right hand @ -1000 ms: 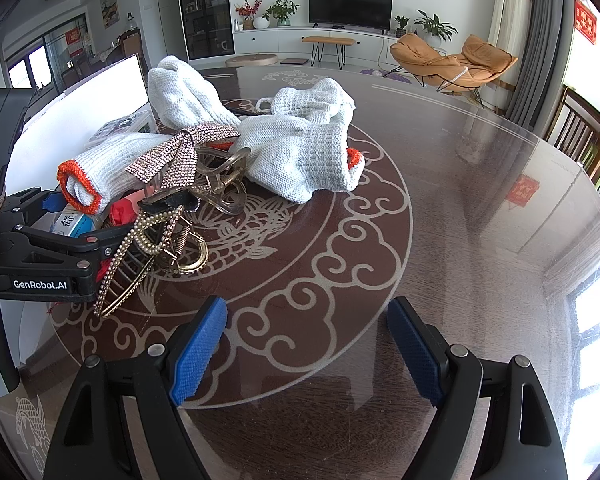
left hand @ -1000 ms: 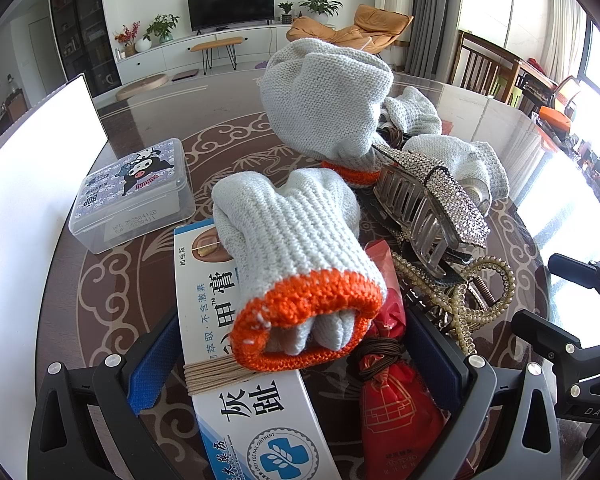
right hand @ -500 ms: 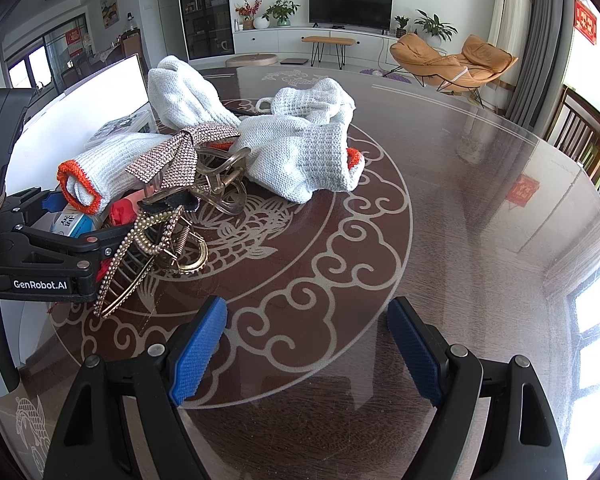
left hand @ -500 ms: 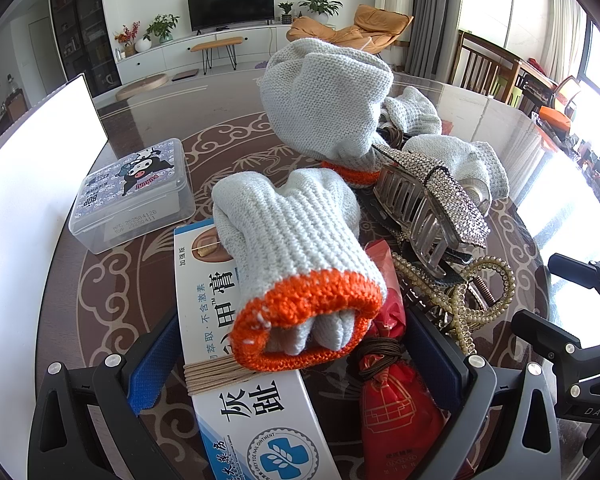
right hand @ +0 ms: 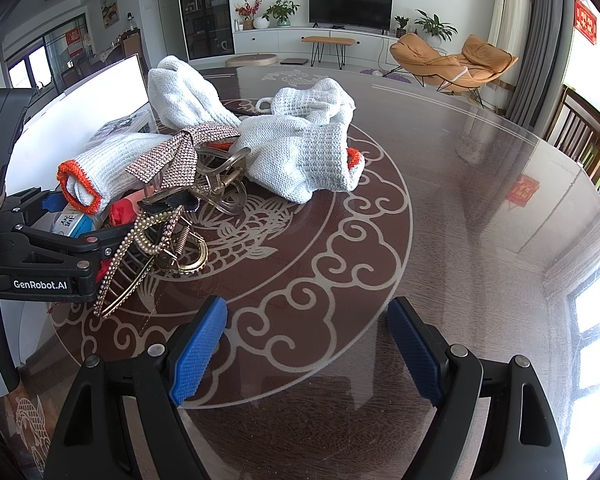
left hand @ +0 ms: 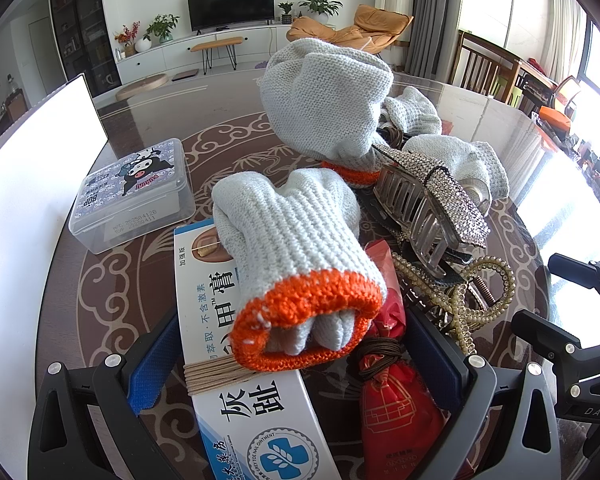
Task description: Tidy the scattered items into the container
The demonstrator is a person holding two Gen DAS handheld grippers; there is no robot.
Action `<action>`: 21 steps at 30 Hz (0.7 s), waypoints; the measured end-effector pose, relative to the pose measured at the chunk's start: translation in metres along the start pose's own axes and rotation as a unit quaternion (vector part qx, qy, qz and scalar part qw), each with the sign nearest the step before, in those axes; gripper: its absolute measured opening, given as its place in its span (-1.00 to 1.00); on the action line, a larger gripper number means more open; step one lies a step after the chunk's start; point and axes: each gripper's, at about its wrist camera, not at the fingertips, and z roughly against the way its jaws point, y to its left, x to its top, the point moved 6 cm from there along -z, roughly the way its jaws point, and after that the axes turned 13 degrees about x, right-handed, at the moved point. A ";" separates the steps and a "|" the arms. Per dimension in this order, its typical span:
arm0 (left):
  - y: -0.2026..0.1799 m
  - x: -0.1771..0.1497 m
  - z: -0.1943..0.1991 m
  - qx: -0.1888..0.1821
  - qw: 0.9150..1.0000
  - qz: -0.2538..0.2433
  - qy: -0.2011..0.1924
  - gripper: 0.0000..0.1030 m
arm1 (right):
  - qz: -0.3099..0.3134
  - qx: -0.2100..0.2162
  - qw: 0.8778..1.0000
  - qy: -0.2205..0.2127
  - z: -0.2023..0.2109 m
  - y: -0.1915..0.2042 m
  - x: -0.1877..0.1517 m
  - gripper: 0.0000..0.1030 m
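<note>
Between the left gripper's [left hand: 296, 364] spread jaws: a boxed ointment and a rolled glove, nothing clamped.

Left jaws stand apart around the ointment box [left hand: 256, 408], which has tan cord wound round it; a rolled knit glove [left hand: 296, 252] with an orange cuff lies on the box, and a red pouch [left hand: 396, 404] sits against the right-hand jaw. Just beyond, right of centre, a rhinestone hair claw [left hand: 432, 204] and a pearl hair claw [left hand: 464, 300] lie tangled, with more knit gloves [left hand: 328, 100] heaped behind. Ahead to the left sits a clear lidded box [left hand: 132, 196], and a white container wall [left hand: 32, 168] fills the far left. Right gripper [right hand: 306, 350] jaws are also apart, with only bare glass table [right hand: 480, 220] between them; the pile lies ahead to their left.
</note>
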 end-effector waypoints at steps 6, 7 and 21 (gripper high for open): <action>0.000 0.000 0.000 0.000 1.000 0.000 0.000 1.00 | 0.000 0.000 1.000 0.000 0.000 0.000 0.000 0.63; 0.000 0.000 0.000 0.000 1.000 0.000 0.000 1.00 | 0.000 0.000 1.000 0.000 0.000 0.000 0.000 0.63; 0.014 -0.058 0.045 -0.063 0.998 0.002 0.025 1.00 | -0.008 -0.008 1.000 0.003 0.012 0.007 -0.020 0.62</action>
